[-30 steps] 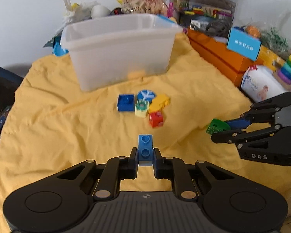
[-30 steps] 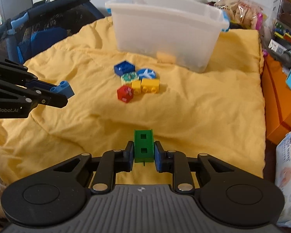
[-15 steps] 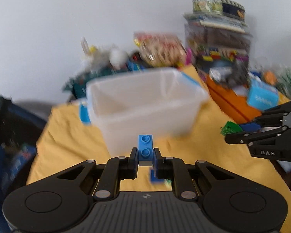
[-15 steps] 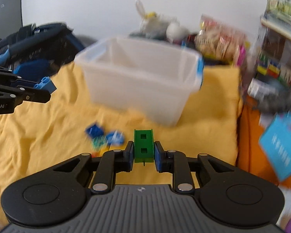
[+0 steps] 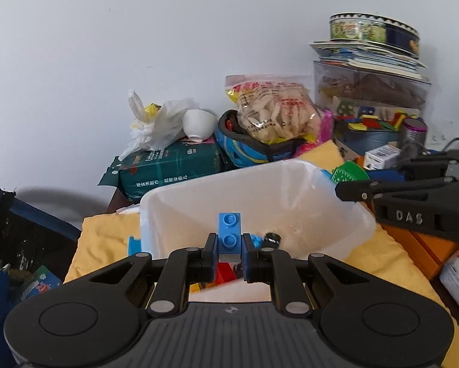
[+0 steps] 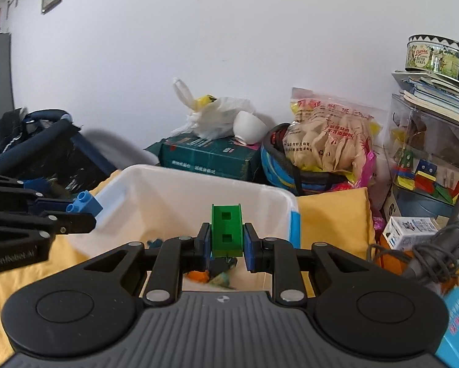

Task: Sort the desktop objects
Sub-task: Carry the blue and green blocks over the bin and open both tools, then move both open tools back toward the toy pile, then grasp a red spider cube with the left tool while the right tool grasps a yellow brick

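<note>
My left gripper is shut on a blue two-stud brick and holds it over the near side of the white plastic bin. My right gripper is shut on a green brick and holds it above the same bin. Several small toys lie on the bin floor. The right gripper with the green brick shows at the right of the left wrist view. The left gripper with the blue brick shows at the left of the right wrist view.
The bin stands on a yellow cloth. Behind it are a green package, a white plastic bag, a snack bag and stacked boxes with a round tin. A dark stroller is at the left. Orange boxes are at the right.
Both grippers have risen from low over the cloth and moved forward over the bin, each still holding its brick. The loose bricks on the cloth have dropped out of view.
</note>
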A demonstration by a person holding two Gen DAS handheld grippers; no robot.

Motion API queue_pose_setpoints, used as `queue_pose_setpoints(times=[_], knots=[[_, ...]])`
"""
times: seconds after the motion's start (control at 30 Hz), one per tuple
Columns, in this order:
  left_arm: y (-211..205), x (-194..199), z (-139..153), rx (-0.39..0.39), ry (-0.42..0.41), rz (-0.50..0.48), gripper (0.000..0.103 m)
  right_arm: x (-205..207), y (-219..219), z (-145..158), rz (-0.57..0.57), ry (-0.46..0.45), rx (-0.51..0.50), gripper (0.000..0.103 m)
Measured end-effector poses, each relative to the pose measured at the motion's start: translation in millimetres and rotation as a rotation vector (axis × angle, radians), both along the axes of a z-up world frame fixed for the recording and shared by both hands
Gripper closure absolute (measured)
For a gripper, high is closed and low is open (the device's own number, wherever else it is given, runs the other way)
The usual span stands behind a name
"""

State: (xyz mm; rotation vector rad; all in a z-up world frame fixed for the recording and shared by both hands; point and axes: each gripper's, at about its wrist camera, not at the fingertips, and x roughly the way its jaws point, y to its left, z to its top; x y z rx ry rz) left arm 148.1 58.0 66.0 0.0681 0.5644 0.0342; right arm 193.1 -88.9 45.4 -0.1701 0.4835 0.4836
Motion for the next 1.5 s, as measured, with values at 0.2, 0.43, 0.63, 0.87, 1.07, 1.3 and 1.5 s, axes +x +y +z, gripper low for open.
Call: queue_pose_setpoints(times=[0.2,0.43,0.63,0.87,1.07,1.3,1.5], knots=[[-1.0,14.7,-12.4,0.086,0.022,0.01,0.05,18.5,6.5,-20.0,-0.076,0.046,-0.027,0.056],[0.7,-46.0,-19.5,-0.033,-0.02,-0.016,0.042,-31.9,-21.1,-33.0,-0.034,0.043,-0.006,0.056],[-16.5,-76.8,-64.5,-0.025,0.117,-0.049,0.042,-58.1,-27.7,-81.1,0.009,0.189,-0.079,0.056],[-33.1,-96.2,-105.2,-0.149,0.247,-0.074,0.042,-94.3,-37.7,-123.1,0.029,0.303,-0.154,0.056],[-54.8,-88.7,-135.2,-0.182,0.334,-0.093,0.046,-122.1,-47.6,-144.0,0.023,0.379,-0.178,0.056],[-64.8,-63.2,-148.0,-0.167,0.34,-0.081,0.067,-135.1,-62.8,-144.9,0.0,0.378,-0.174,0.054],[-53.8,-72.7,-144.6,-0.173,0.347,-0.102,0.081,-135.3,-63.5,-146.2,-0.003,0.378,-0.175,0.054]])
